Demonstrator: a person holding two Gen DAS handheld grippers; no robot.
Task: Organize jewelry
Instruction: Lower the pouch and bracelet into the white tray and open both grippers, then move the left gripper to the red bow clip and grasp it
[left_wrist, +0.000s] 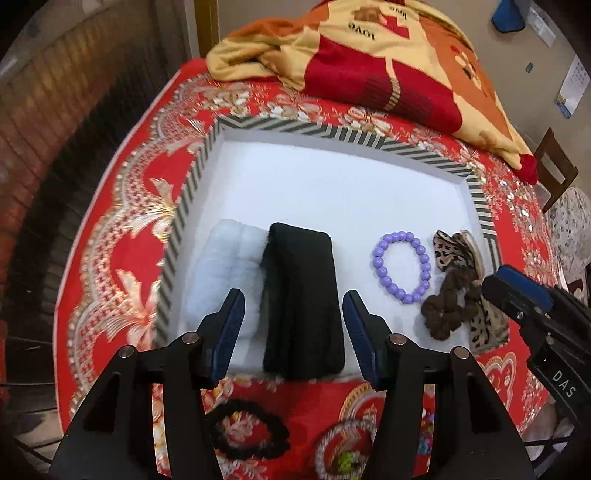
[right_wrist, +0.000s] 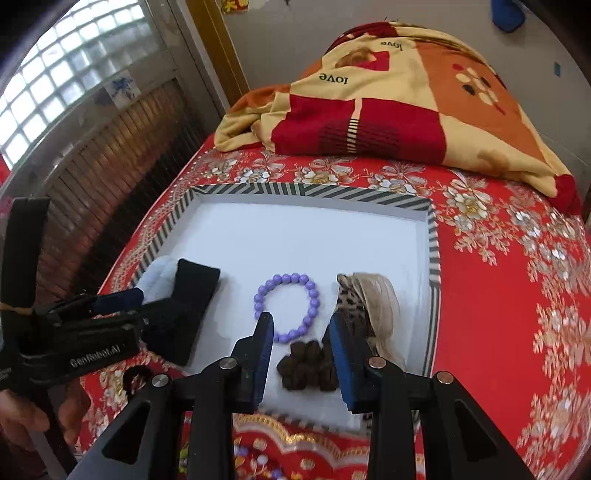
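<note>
A white tray with a striped rim (left_wrist: 207, 155) (right_wrist: 432, 236) lies on the red bedspread. In it lie a pale blue fluffy band (left_wrist: 225, 266) (right_wrist: 157, 277), a black band (left_wrist: 303, 295) (right_wrist: 188, 299), a purple bead bracelet (left_wrist: 400, 266) (right_wrist: 286, 306), a brown scrunchie (left_wrist: 448, 310) (right_wrist: 306, 363) and a leopard scrunchie (left_wrist: 458, 251) (right_wrist: 369, 299). My left gripper (left_wrist: 293, 332) is open, its fingers either side of the black band's near end. My right gripper (right_wrist: 301, 360) is open over the brown scrunchie. A black scrunchie (left_wrist: 251, 430) lies on the bedspread in front of the tray.
A red and yellow blanket (left_wrist: 369, 59) (right_wrist: 388, 110) is heaped behind the tray. Small colourful pieces (left_wrist: 347, 459) (right_wrist: 251, 452) lie on the bedspread near the front edge. A wooden chair (left_wrist: 554, 166) stands at the right. A slatted wall is at the left.
</note>
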